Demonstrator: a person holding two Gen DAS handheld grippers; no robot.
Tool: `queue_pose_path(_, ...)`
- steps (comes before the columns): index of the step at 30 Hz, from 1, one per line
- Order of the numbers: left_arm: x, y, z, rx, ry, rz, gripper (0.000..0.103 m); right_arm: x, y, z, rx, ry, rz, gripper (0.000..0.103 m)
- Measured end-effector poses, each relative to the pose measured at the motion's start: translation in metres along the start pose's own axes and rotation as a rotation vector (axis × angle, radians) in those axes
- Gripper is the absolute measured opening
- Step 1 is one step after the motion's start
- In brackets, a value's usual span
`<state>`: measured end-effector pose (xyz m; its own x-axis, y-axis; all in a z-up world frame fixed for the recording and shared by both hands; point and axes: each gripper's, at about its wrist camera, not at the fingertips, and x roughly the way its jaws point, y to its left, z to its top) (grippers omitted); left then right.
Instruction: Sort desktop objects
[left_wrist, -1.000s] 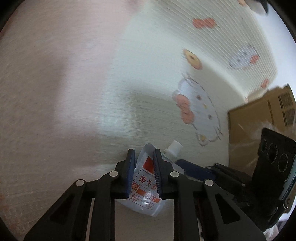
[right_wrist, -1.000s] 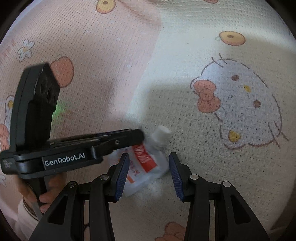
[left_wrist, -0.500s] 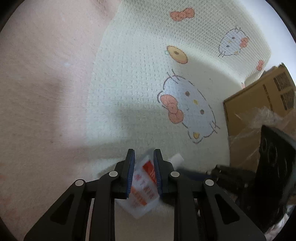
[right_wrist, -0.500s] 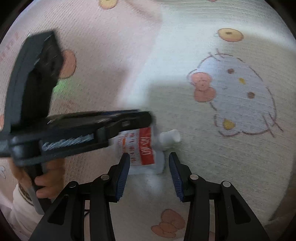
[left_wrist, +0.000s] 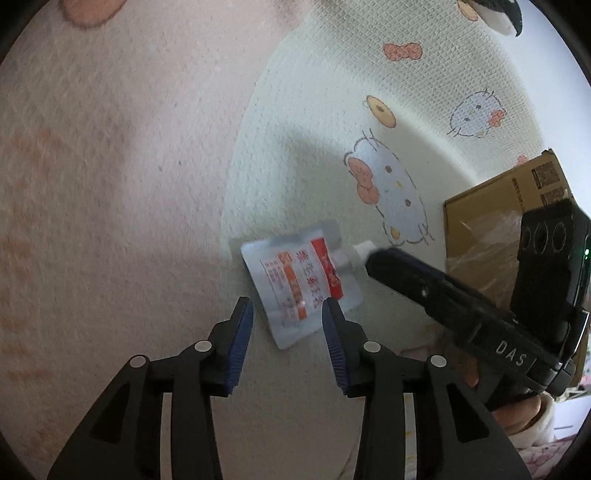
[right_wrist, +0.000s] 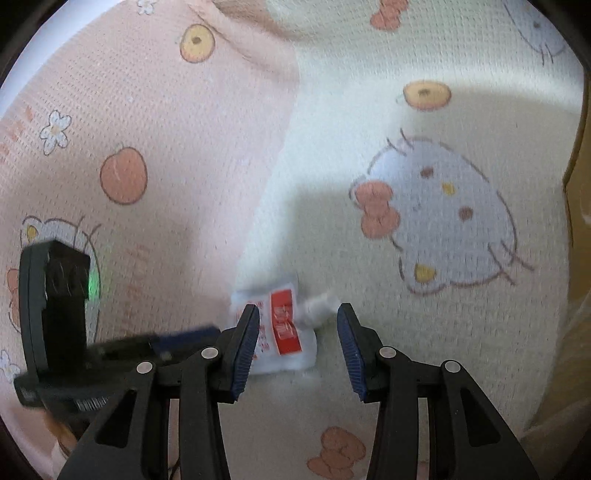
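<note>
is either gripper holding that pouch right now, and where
Neither. Left gripper and right gripper are both open; the spouted pouch lies loose on the blanket.

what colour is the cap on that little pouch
White; the pouch cap shows best in the left wrist view.

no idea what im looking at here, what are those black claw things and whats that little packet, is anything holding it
Each black claw is a hand-held two-finger gripper; a person carries one in each hand, with a camera on each looking along its fingers. One picture comes from the left gripper, the other from the right gripper. Each view also catches the other tool from the side. Both are open. The white spouted pouch with red and orange print lies flat on a cartoon-cat blanket, between the fingers; neither gripper is closed on it. A cardboard box sits at the blanket's edge.
</note>
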<state>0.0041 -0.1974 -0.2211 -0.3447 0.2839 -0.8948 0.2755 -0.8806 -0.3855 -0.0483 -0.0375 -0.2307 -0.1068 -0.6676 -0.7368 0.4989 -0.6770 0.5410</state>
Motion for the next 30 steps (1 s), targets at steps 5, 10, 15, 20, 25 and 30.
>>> queue_pose_path(5, 0.009, 0.003, -0.006, -0.050, 0.006, -0.020, 0.042, 0.009, 0.011, 0.004, -0.127, -0.001, -0.085, 0.041)
queue_pose_path(10, 0.015, 0.008, -0.003, -0.073, 0.010, -0.012, 0.032, 0.014, 0.003, 0.005, -0.117, 0.018, -0.083, 0.039)
queue_pose_path(15, 0.010, 0.015, 0.006, -0.060, 0.006, 0.053, 0.016, 0.013, 0.002, 0.009, -0.119, 0.040, -0.056, 0.039)
queue_pose_path(20, -0.004, 0.026, 0.011, -0.066, -0.020, 0.076, 0.016, 0.017, 0.003, 0.004, -0.130, 0.105, 0.015, 0.039)
queue_pose_path(25, -0.004, 0.034, 0.017, -0.104, -0.017, 0.066, 0.023, 0.020, -0.015, 0.004, -0.061, 0.129, 0.036, 0.039)
queue_pose_path(30, 0.009, 0.027, 0.020, -0.078, 0.025, 0.035, 0.032, 0.020, -0.026, 0.003, -0.025, 0.125, 0.063, 0.039)
